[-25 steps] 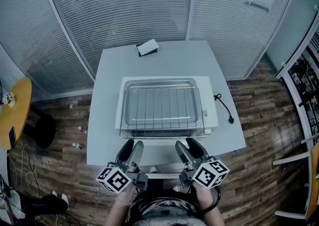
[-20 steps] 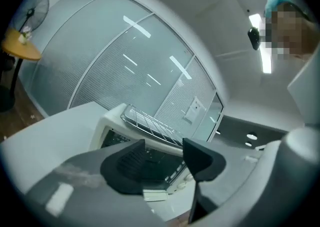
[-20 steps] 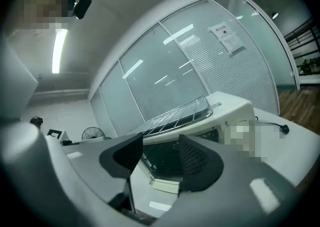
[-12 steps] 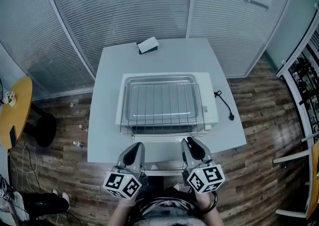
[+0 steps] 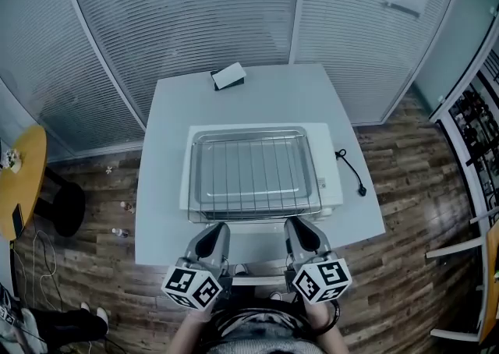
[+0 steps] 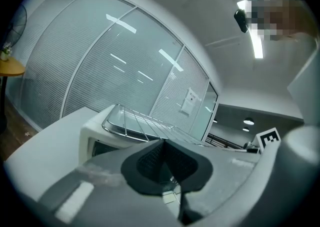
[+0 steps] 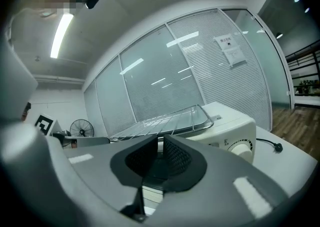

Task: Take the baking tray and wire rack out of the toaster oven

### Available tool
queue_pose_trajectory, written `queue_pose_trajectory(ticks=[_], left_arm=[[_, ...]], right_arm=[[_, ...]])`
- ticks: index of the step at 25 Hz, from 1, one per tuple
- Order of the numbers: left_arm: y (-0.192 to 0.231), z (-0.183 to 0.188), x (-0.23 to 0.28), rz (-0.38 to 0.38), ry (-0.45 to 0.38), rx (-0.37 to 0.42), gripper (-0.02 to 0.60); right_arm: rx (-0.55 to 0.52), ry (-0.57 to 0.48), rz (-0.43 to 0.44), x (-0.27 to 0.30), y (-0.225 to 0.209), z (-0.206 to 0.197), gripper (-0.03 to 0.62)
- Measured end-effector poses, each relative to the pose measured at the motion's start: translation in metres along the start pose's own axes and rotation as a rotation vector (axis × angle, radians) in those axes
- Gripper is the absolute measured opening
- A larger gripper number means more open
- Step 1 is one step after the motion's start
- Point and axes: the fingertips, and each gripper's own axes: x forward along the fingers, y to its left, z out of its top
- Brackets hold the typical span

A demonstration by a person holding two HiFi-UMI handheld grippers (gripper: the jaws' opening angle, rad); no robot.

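Tray and rack: both already out of the oven cavity. The baking tray [image 5: 248, 165] lies flat on the roof of the toaster oven [image 5: 329, 181], and the wire rack [image 5: 253, 214] sits over it, its front bars overhanging the oven's near edge. Likely parked there because the roof is the nearest flat surface and keeps the table [image 5: 164, 150] in front free.

Left gripper [image 5: 212, 237]: held low at the table's near edge, short of the oven, pointing at it almost level. Jaws have just been closing; its own view shows the dark pads meeting with nothing between them.

Right gripper [image 5: 298, 228]: mirrors the left, beside it and apart from the oven. Jaws have also just been closing, drawn in to a thin slit, nothing caught between them.

Reading: both tools are empty and pulled back toward the person's body, well clear of the metal. That looks like a resting pose after a release, not an approach. The removal step appears complete.

Other: power cord [image 5: 351, 173] trails loose on the table right of the oven; small box [image 5: 228, 76] at the far edge, well away.
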Motion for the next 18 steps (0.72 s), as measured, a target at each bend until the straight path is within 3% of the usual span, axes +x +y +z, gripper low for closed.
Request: queue_pose_trajectory(ticks=[11, 18], left_arm=[[0.013, 0.009, 0.019, -0.01, 0.013, -0.004, 0.005], [0.009, 0.007, 0.016, -0.015, 0.027, 0.036, 0.005]], right_arm=[[0.001, -0.005, -0.003, 0.019, -0.004, 0.006, 0.028], [-0.108, 0.013, -0.003, 0.019, 0.008, 0.002, 0.026]])
